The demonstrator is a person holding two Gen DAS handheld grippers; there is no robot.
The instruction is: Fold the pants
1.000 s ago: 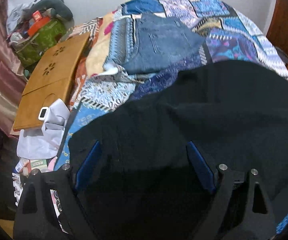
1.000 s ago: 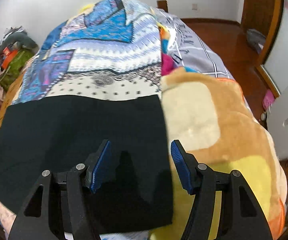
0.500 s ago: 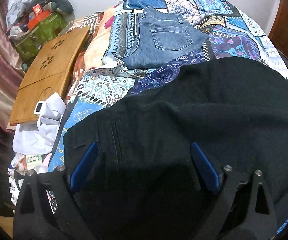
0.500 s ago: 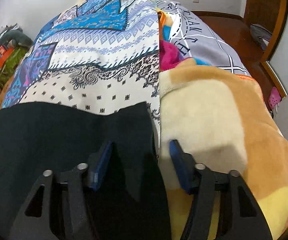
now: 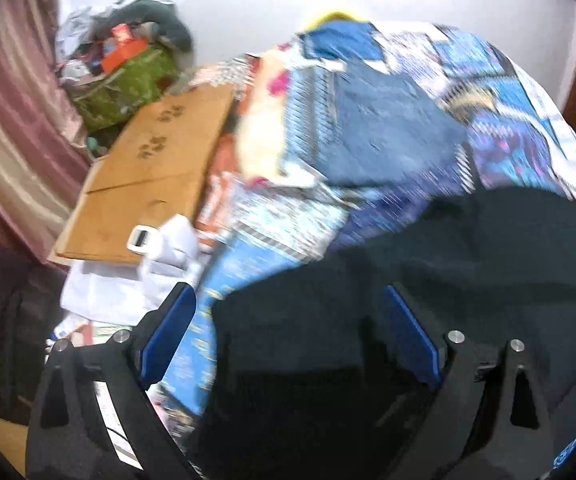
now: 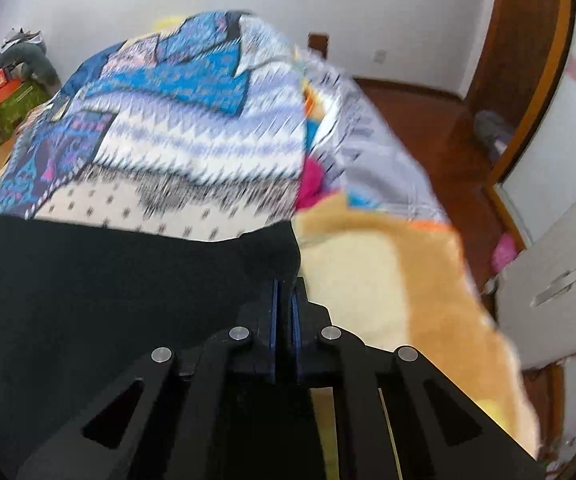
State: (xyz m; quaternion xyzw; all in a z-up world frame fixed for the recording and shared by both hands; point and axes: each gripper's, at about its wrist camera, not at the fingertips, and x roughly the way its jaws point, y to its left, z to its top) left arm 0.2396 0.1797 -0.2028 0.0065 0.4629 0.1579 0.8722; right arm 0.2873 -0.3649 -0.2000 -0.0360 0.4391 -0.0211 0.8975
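The black pants (image 5: 447,280) lie spread on a patterned bedspread (image 5: 288,232). My left gripper (image 5: 288,296) hangs open over their left edge. Its left finger (image 5: 168,328) is out past the cloth, above the bedspread, and its right finger (image 5: 411,332) is over the black cloth. Nothing is pinched between them. In the right wrist view, my right gripper (image 6: 284,286) is shut on the far right corner of the black pants (image 6: 108,300). The cloth bunches up at the tips of the blue pads. Both views are blurred by motion.
Folded blue jeans (image 5: 387,140) lie farther up the bed. Left of the bed are a wooden board (image 5: 148,184), a white cloth (image 5: 128,280) and a green bag (image 5: 124,84) under a heap of clutter. A yellow-orange plush blanket (image 6: 387,280) borders the pants on the right, with wooden floor (image 6: 419,120) beyond.
My right gripper's jaws closed from half open onto the pants' corner. My left gripper rose and shifted left, so its left finger now stands past the pants' edge.
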